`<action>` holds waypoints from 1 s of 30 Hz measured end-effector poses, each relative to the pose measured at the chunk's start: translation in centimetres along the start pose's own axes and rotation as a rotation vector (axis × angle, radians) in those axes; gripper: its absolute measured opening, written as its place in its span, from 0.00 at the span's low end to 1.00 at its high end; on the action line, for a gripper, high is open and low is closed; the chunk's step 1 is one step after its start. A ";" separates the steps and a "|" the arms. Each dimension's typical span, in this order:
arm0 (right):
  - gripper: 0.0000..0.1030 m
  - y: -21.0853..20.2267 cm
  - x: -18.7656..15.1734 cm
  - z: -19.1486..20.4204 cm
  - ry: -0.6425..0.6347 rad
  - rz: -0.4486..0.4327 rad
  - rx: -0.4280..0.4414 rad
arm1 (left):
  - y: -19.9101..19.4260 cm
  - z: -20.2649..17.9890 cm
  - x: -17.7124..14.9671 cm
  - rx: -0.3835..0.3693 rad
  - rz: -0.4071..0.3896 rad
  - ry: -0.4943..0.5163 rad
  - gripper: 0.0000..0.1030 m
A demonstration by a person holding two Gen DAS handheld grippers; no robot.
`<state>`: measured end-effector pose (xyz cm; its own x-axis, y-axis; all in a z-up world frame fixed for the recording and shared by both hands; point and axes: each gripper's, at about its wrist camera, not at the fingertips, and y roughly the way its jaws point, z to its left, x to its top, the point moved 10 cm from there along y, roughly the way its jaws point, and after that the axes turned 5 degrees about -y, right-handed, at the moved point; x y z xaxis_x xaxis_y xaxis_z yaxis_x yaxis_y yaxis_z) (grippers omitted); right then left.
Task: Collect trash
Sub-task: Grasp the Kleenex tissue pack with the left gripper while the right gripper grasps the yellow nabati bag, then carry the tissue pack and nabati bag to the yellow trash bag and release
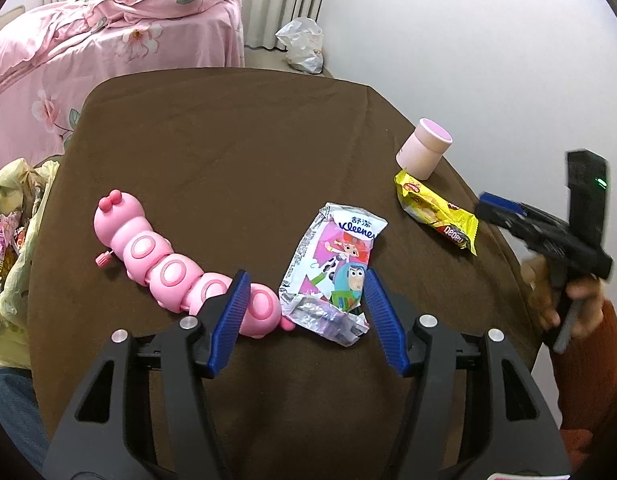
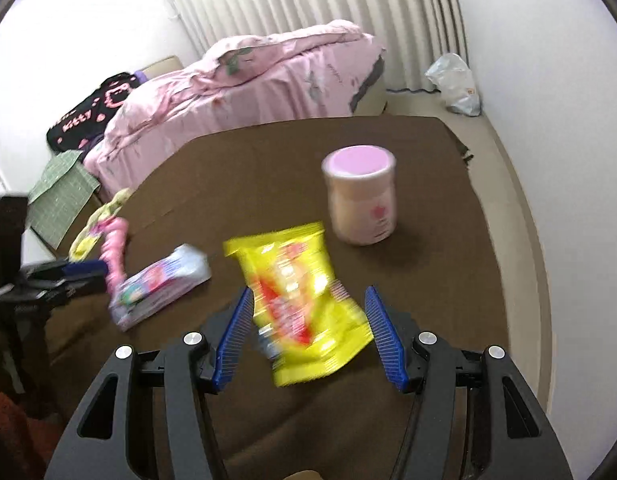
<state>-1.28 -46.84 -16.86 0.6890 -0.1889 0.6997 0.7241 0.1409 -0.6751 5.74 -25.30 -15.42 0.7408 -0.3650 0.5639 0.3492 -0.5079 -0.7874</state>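
On the brown cloth table [image 1: 236, 152], both ribbed-padded tools gape: left tool [image 1: 306, 284] over crinkled tissue pack [image 1: 332, 268], right tool [image 2: 310, 300] over glossy yellow wrapper [image 2: 300, 300].

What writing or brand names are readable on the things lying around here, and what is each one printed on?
"Kleenex", its last letter at a fold, with two Chinese characters above it: on the crumpled tissue packet on the brown table.
"Kitty" in pink: on the black cloth beside the bed.
Upside-down brown lettering and a small red logo on the yellow snack wrapper: too distorted to read surely.
Small print under a pink emblem on the pink-lidded jar: blurred, unreadable.
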 end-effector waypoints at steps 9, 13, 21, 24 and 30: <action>0.51 4.1 -1.7 3.5 -0.162 0.139 -0.024 | 0.0 -0.3 0.1 0.017 -0.001 0.028 0.55; 0.18 3.2 -2.3 5.0 -0.219 0.129 -0.065 | 0.1 -0.8 -0.1 0.025 0.004 0.053 0.55; 0.15 -1.0 -0.9 5.2 -0.151 0.012 -0.055 | 0.4 -2.0 -0.2 0.029 0.013 0.104 0.55; 0.15 -1.8 -0.8 4.6 -0.120 -0.002 -0.048 | 1.0 -2.3 -0.1 0.050 0.024 0.152 0.55; 0.15 -2.1 -0.5 4.5 -0.093 -0.021 -0.047 | 3.6 -2.3 -0.3 0.118 0.071 0.234 0.55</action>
<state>-3.02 -42.64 -14.79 0.6753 -0.1000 0.7307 0.7376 0.0913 -0.6691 5.49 -28.81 -17.84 0.6176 -0.5741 0.5376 0.3755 -0.3853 -0.8429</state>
